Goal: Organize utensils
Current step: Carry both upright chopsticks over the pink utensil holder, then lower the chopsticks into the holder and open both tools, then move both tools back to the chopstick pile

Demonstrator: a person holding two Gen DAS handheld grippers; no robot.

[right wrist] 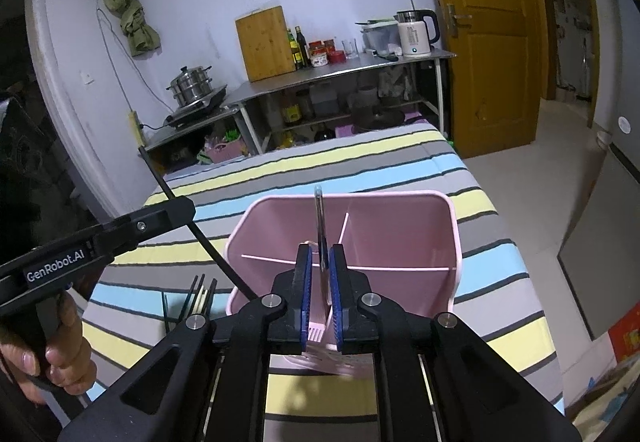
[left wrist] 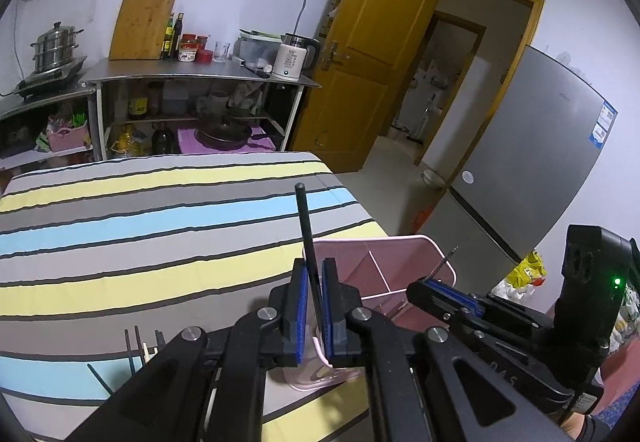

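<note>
My left gripper [left wrist: 315,280] is shut on a black chopstick [left wrist: 305,226] that points up and away, held beside the left rim of the pink divided utensil holder [left wrist: 400,254]. My right gripper [right wrist: 320,266] is shut on a thin metal utensil handle [right wrist: 319,217], held above the pink holder [right wrist: 400,226], over its near compartments. The left gripper [right wrist: 176,207] and its black chopstick [right wrist: 208,242] also show in the right wrist view, left of the holder. Several loose chopsticks [right wrist: 198,300] lie on the striped cloth left of the holder; they also show in the left wrist view [left wrist: 136,350].
The table is covered with a striped cloth [left wrist: 160,226]. Behind it stands a steel shelf [left wrist: 200,71] with a cutting board, bottles and a kettle [left wrist: 294,57]. A wooden door [left wrist: 372,53] and a grey fridge [left wrist: 532,153] stand at the right.
</note>
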